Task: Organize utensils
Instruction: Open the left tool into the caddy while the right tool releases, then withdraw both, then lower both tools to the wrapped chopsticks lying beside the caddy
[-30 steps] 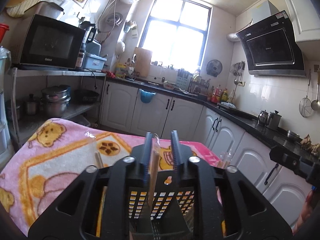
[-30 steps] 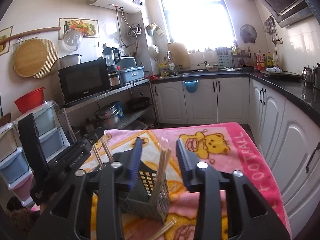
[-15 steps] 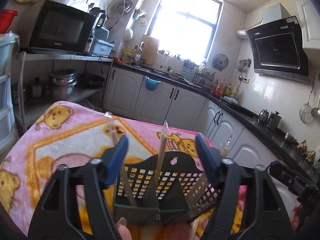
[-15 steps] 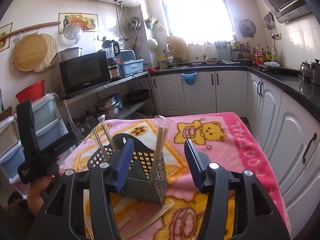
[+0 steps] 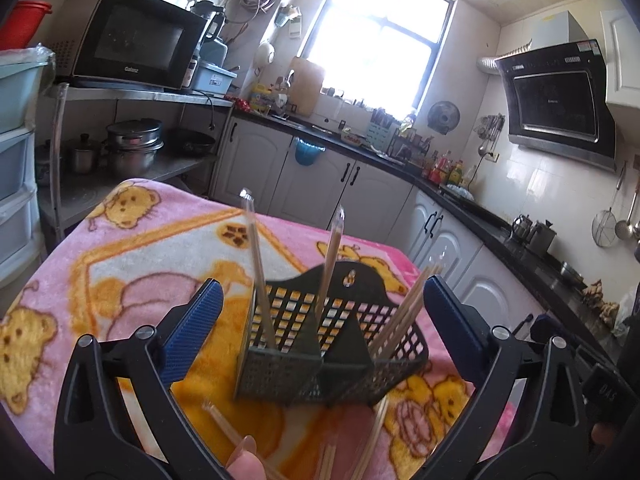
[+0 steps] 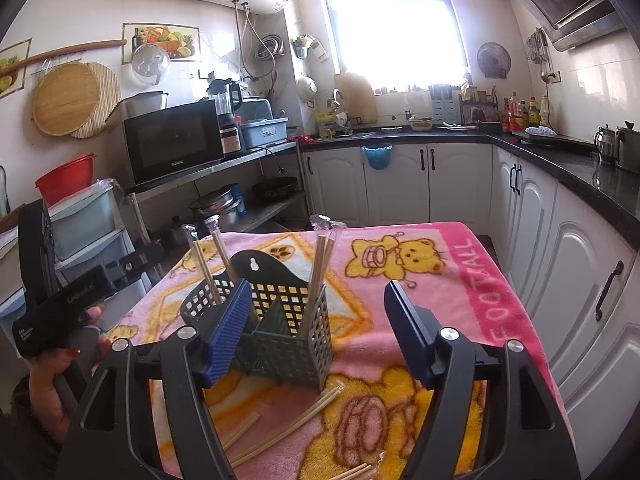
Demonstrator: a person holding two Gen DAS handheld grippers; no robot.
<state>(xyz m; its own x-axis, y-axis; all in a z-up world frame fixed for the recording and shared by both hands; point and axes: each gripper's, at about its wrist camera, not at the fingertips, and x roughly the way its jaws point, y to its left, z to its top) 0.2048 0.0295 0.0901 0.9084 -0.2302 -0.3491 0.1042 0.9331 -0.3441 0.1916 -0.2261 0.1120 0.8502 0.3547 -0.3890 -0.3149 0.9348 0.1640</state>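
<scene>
We see both claws opening, empty: left gripper [image 5: 320,332] and right gripper [image 6: 316,328] flank the slotted utensil caddy [image 6: 280,328] holding wrapped chopsticks [image 6: 322,256] on the pink blanket [image 6: 460,280]; loose chopsticks [image 6: 288,428] lie before it.

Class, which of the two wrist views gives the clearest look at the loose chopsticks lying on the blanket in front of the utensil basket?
The right wrist view: the loose chopsticks lie in clear sight on the blanket before the basket. In the left wrist view the loose chopsticks are blurred at the bottom edge, partly cut off.
</scene>
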